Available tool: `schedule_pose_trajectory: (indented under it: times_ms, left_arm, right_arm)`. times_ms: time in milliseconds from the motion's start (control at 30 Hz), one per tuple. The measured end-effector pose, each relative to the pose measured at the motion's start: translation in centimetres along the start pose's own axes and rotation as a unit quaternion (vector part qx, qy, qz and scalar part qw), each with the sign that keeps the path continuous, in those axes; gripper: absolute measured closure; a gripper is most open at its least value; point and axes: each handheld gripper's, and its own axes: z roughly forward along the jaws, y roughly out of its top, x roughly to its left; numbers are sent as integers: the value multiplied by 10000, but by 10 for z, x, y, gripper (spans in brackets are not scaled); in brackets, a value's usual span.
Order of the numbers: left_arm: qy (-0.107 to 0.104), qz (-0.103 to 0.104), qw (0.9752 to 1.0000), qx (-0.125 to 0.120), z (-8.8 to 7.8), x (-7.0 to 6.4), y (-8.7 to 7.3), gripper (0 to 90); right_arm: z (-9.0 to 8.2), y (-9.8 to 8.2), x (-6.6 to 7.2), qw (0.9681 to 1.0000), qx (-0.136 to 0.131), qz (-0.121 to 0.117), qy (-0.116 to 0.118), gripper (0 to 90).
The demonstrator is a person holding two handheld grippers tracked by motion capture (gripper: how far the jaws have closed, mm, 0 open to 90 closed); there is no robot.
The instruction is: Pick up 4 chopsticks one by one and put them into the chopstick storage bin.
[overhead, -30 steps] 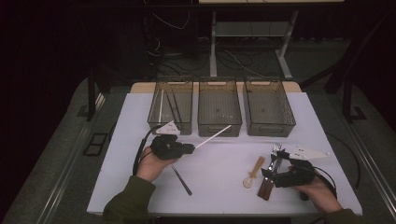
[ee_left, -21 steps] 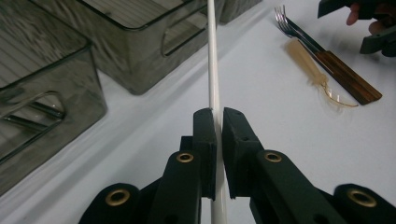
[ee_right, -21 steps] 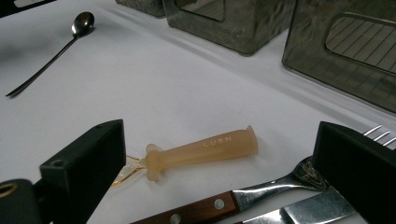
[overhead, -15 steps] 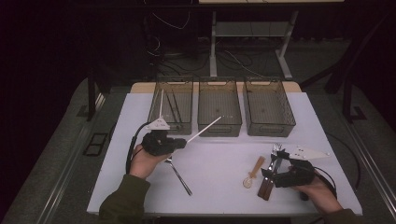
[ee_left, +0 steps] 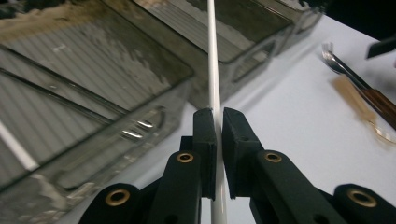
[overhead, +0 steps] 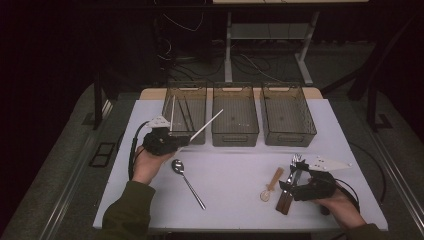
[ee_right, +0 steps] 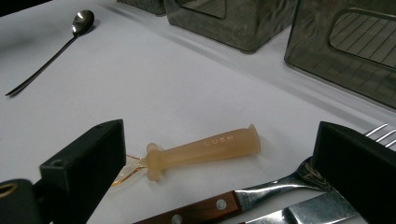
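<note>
Beside left bin: spoon; white stick over rim.

Three bins are standing in a row at the far side of the surface: the left bin, the middle bin and the right bin. A stick is leaning inside the left bin. The spoon is lying before the left bin. At the right, a small scoop is lying just left of the fork and the knife.
</note>
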Motion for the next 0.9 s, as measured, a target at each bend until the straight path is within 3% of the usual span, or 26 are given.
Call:
schedule_pose_trajectory:
  times_ms: [400, 667, 833, 900]
  left_arm:
    - [319, -193, 9993, -104, 6, 28, 29, 839]
    - [715, -287, 9970, -59, 16, 52, 48, 839]
    - [824, -450, 9955, -104, 23, 64, 61, 839]
    - [926, -403, 9949, -81, 27, 67, 66, 839]
  right_arm:
    - [-1, 0, -1, 10000, 0, 34, -18, 31]
    - [-2, 0, -1, 10000, -37, 69, -16, 31]
    - [-2, 0, -1, 10000, -48, 66, -14, 31]
    - [-3, 0, -2, 10000, -62, 72, -17, 31]
